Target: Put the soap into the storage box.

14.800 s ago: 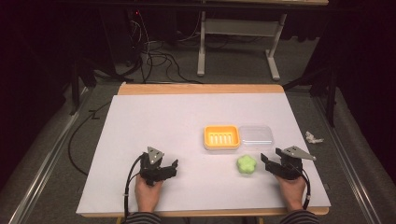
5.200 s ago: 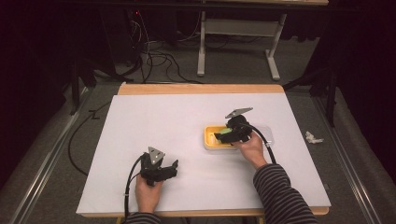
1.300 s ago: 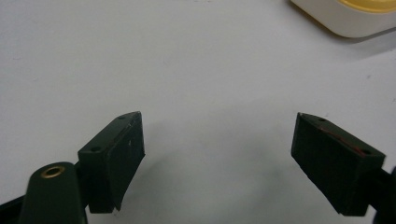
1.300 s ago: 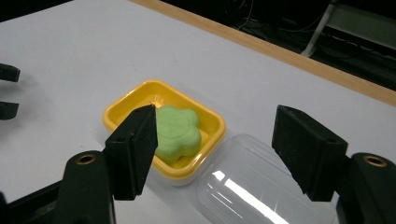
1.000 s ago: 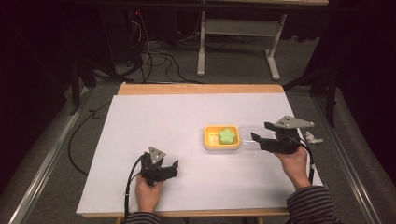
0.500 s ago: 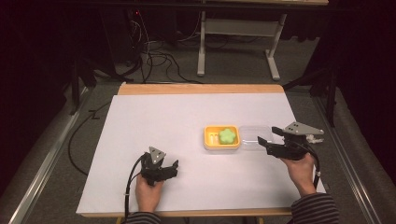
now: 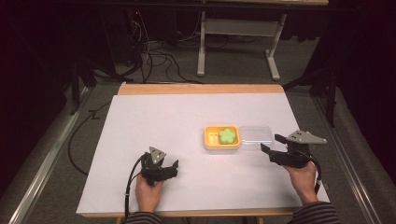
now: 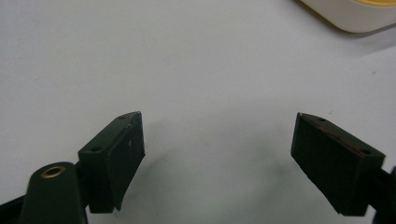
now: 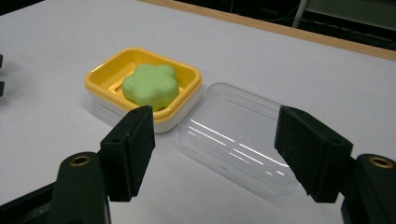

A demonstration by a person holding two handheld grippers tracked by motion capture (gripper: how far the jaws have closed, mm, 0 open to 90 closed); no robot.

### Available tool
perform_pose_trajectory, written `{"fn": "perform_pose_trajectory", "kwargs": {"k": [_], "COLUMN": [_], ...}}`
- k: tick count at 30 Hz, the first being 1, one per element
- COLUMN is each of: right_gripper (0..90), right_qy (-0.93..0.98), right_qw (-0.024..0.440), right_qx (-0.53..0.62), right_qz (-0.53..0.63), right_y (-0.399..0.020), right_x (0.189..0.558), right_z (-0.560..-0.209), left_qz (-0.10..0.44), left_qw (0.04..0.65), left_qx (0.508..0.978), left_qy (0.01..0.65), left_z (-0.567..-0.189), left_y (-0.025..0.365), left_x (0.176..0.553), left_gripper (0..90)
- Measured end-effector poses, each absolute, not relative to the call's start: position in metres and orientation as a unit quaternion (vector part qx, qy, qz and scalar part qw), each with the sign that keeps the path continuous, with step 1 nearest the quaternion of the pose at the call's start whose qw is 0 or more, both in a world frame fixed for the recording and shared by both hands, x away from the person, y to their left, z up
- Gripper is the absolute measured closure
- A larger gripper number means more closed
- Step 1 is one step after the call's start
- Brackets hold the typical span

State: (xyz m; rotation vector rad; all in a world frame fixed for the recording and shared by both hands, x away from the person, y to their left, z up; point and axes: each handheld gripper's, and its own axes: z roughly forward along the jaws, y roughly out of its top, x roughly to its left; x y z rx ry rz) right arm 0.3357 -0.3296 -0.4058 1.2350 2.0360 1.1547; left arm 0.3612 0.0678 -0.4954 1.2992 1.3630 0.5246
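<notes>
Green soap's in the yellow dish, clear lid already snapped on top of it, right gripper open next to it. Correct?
One thing is off: the clear lid isn't on the yellow dish. It lies on the table beside the dish, as the right gripper view shows. The green soap does sit uncovered in the dish, and the right gripper is open, with nothing between its jaws.

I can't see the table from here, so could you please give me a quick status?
Both grippers open, empty: left, right facing clear lid. Green soap in yellow dish. Nothing in the way.
</notes>
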Motion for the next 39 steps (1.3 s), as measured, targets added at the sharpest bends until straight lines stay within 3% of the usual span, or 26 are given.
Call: {"fn": "perform_pose_trajectory", "kwargs": {"k": [39], "right_gripper": [30.8], "right_qy": [0.761], "right_qw": [0.22], "right_qx": [0.451], "right_qz": [0.411], "right_y": [-0.301], "right_x": [0.321], "right_z": [-0.456], "left_qz": [0.226], "left_qw": [0.556], "left_qx": [0.553], "left_qy": [0.578], "left_z": [-0.496], "left_y": [0.067], "left_x": [0.362], "left_gripper": [16.9]}}
